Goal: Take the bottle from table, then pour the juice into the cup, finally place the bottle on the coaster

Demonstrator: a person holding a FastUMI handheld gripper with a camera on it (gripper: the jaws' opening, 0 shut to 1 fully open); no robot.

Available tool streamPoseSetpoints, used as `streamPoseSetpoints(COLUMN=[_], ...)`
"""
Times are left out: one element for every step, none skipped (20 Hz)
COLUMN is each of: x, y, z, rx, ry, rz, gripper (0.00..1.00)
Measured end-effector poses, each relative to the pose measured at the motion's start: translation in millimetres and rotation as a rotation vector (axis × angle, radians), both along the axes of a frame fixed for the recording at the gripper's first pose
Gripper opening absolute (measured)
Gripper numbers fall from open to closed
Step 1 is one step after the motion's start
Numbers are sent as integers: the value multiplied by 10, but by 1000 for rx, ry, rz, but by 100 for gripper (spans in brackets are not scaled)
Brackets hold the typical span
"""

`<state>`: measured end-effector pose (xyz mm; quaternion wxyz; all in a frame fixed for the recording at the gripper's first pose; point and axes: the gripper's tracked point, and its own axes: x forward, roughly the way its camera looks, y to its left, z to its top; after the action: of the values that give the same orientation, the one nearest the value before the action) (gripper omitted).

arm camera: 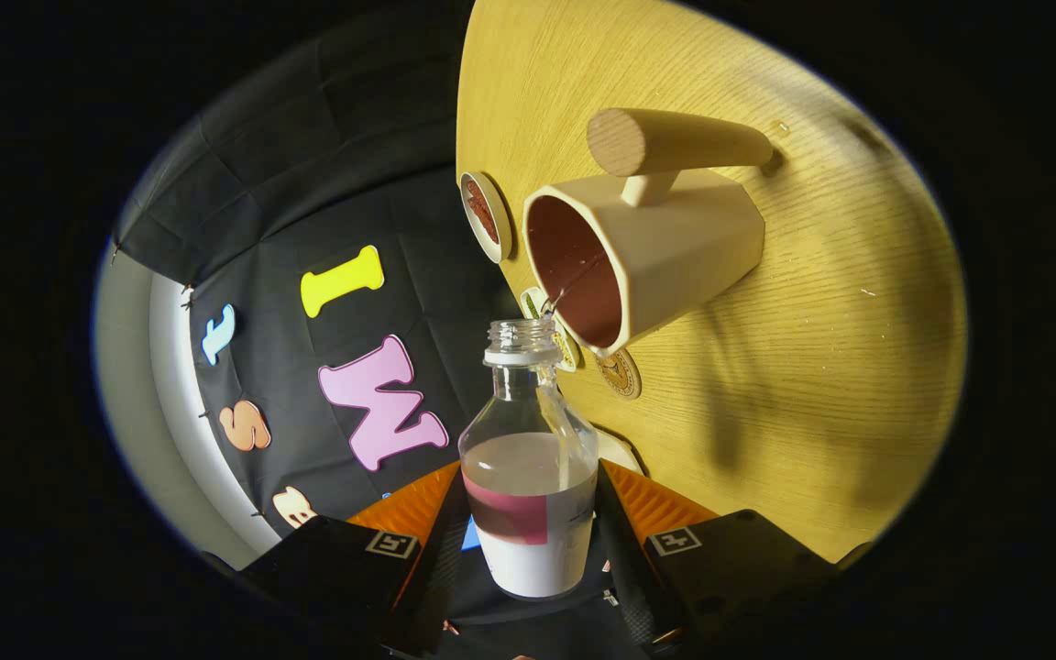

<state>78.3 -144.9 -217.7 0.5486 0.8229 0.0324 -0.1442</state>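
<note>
My gripper [529,532] is shut on a clear bottle [528,458], with one finger pressed on each side of its body. The bottle is uncapped, tipped over, and holds pale juice up to its shoulder. A thin stream [574,282] runs from its mouth into the cream cup [647,252] just beyond the bottle. The cup has a dark reddish inside and a thick wooden handle [675,142]. It stands on the wooden table [812,367]. A round coaster [486,216] with a red-brown middle lies past the cup.
Two more small round coasters lie by the cup's rim, one pale [565,344] and one brown [620,373]. The table's edge runs just behind them, with the booth's black cloth wall beyond. Bare wood spreads out on the cup's far side.
</note>
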Motion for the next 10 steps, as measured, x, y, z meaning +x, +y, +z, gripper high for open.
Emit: streamPoseSetpoints(x=[-13,-14,-30,-37,-26,-28,-30,-31,-18,-5], y=[-8,-9,-15,-12,-18,-33,-36,-41,-36,-31], z=[-8,-10,-17,-28,-16,-14,-25,-26,-22,-22], rx=[7,17,27,37,45,53,64,75,87,94], ry=[0,-2,-3,-4,-5,-6,-7,-10,-11,-11], rz=[-6,-13,-20,-28,-36,-43,-51,-56,-58,-59], gripper=[76,76,76,76,76,76,76,76,76,76])
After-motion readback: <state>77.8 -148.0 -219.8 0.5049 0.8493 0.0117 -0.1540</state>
